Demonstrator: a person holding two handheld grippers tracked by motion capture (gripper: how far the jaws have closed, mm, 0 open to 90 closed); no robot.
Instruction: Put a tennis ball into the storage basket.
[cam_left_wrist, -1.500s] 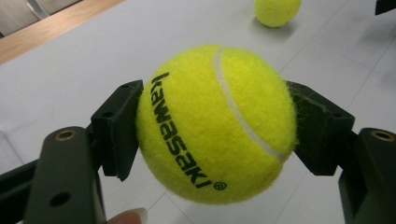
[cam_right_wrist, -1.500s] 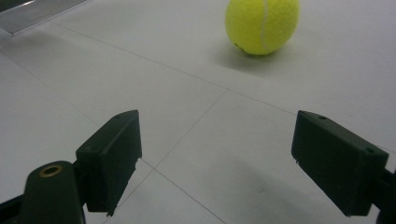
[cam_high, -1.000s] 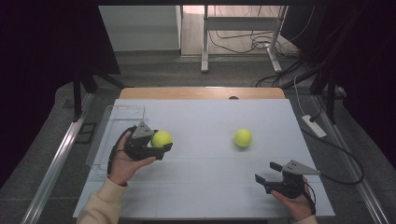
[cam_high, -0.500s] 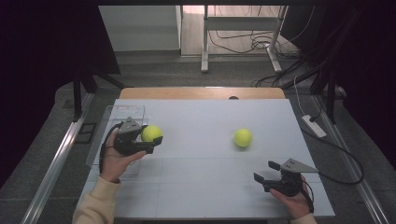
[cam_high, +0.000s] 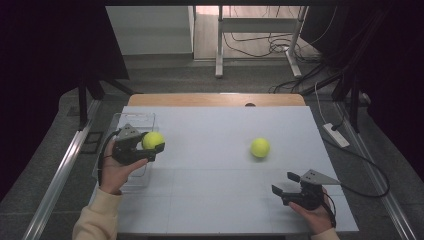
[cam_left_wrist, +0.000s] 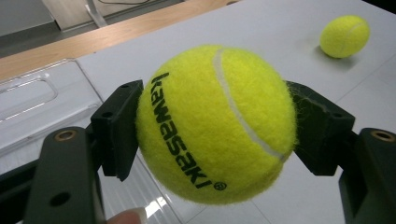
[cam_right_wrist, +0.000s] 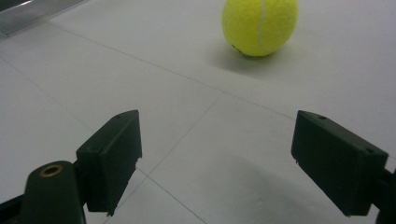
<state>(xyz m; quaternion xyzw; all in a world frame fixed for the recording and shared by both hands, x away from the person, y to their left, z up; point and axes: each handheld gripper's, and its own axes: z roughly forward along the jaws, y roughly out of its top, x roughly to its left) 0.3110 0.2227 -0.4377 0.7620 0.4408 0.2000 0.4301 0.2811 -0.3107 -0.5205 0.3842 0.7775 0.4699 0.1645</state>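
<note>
The left claw is clamped across the middle of a tennis ball, light, springy and fuzzy enough to grip well, held above the clear tray at the counter's left edge

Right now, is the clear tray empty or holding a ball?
Empty: the clear tray has nothing inside; the ball sits clamped in the left hand-held gripper.

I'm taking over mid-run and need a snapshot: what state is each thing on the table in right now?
Left gripper: shut on the held ball, lifted beside the bin.
Held ball: clamped between both pads, off the table.
Loose ball: resting on the table, untouched.
Right gripper: open, nothing between its pads, loose ball ahead of it.
Bin: clear, upright at the table's left edge, looks empty.
</note>
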